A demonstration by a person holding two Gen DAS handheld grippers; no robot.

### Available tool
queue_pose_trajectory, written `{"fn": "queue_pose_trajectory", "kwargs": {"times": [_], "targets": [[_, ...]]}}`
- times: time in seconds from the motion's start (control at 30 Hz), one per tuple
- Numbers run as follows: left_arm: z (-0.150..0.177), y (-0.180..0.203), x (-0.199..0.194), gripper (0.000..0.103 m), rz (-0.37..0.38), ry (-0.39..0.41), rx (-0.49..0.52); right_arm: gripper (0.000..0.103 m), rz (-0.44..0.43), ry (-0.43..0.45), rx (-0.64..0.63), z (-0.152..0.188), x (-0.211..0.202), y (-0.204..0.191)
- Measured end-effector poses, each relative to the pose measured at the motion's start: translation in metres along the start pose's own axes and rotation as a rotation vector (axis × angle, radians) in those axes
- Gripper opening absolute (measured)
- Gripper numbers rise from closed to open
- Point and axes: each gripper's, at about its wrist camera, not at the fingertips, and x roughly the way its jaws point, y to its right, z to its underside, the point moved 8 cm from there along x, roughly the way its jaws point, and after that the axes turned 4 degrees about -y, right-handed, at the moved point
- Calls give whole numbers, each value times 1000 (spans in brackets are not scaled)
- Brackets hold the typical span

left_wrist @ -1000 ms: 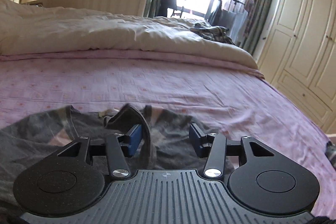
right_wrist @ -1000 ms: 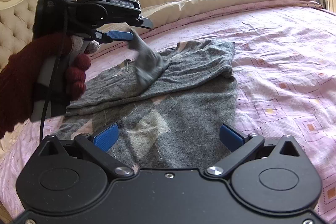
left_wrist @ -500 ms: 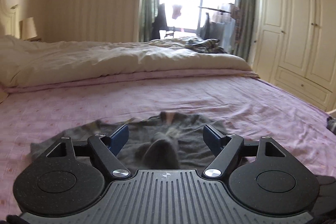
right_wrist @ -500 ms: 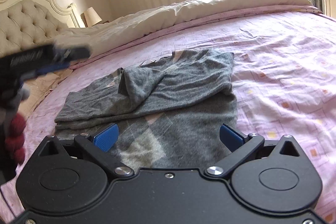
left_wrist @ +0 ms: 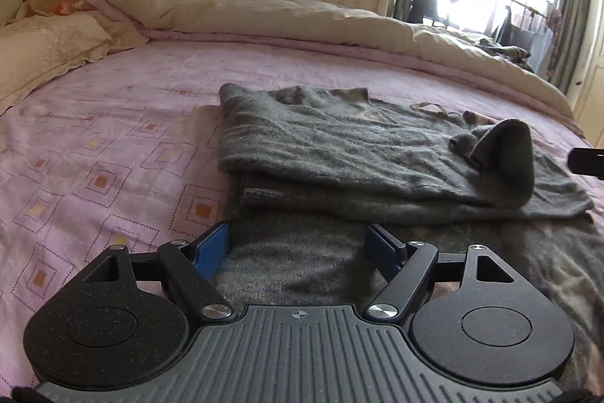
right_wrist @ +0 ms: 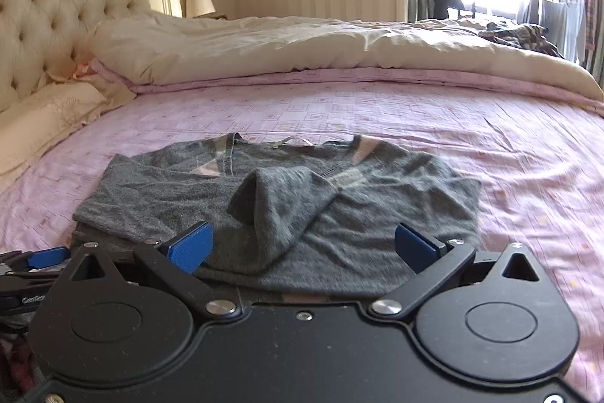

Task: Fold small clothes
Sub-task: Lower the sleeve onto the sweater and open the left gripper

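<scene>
The grey sweater (left_wrist: 339, 153) lies partly folded on the pink bedsheet (left_wrist: 113, 146); your left gripper (left_wrist: 300, 248) hovers at its near edge, fingers spread wide and empty. From the right wrist, your right gripper (right_wrist: 302, 246) is likewise spread and empty over the sweater's near hem, a sleeve (right_wrist: 279, 210) bunched on top.

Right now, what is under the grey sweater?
The grey sweater lies on the pink bedsheet, which shows all around it. Its folded sleeve rests over its own lower layers. Anything else underneath is covered.

Plenty of bare pink bed sheet (right_wrist: 434, 108) all around the grey sweater (right_wrist: 377, 214) for a gripper to pass. Only the rumpled duvet (right_wrist: 339, 44) (far side) and pillow (left_wrist: 41, 51) crowd the edges.
</scene>
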Motion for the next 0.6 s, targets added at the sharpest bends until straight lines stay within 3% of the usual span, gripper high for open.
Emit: {"fn": "queue_pose_trajectory", "kwargs": {"times": [0.23, 0.37, 0.47, 0.6], "targets": [[3, 3, 2, 77, -41, -2, 26, 102, 33, -39, -23, -8, 39, -11], [6, 1, 3, 78, -36, -3, 24, 101, 142, -55, -31, -5, 56, 6], [6, -1, 3, 78, -26, 0, 14, 101, 258, -32, 91, 0, 43, 49], [6, -1, 3, 79, -21, 0, 13, 101, 296, -13, 251, 15, 14, 96]]}}
